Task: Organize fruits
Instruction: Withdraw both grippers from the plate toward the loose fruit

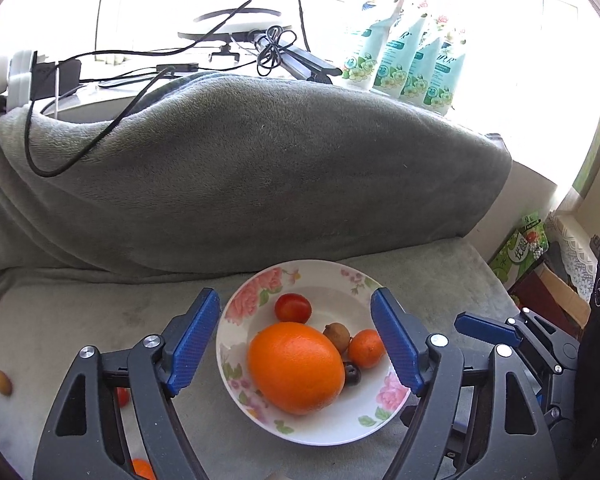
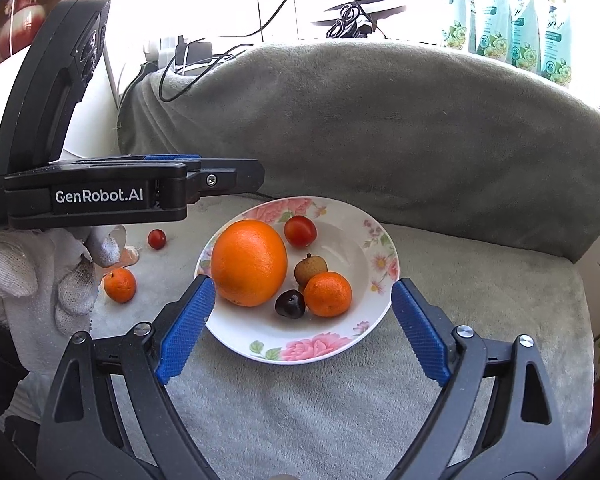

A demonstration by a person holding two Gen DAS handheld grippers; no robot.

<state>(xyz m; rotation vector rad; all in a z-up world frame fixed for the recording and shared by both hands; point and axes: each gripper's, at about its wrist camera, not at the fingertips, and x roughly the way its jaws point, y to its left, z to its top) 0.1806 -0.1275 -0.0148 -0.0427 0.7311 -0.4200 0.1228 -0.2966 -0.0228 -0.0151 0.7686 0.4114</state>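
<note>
A floral white plate sits on the grey sofa seat. It holds a big orange, a red tomato, a brown longan, a small tangerine and a dark cherry. My left gripper is open and empty above the plate. My right gripper is open and empty at the plate's near rim. Loose on the seat lie a tangerine, a cherry tomato and a kumquat.
A grey blanket-covered backrest rises behind the plate. Cables, a ring lamp and floral pouches stand on the ledge behind. Boxes sit at the right of the seat. A gloved hand holds the left gripper.
</note>
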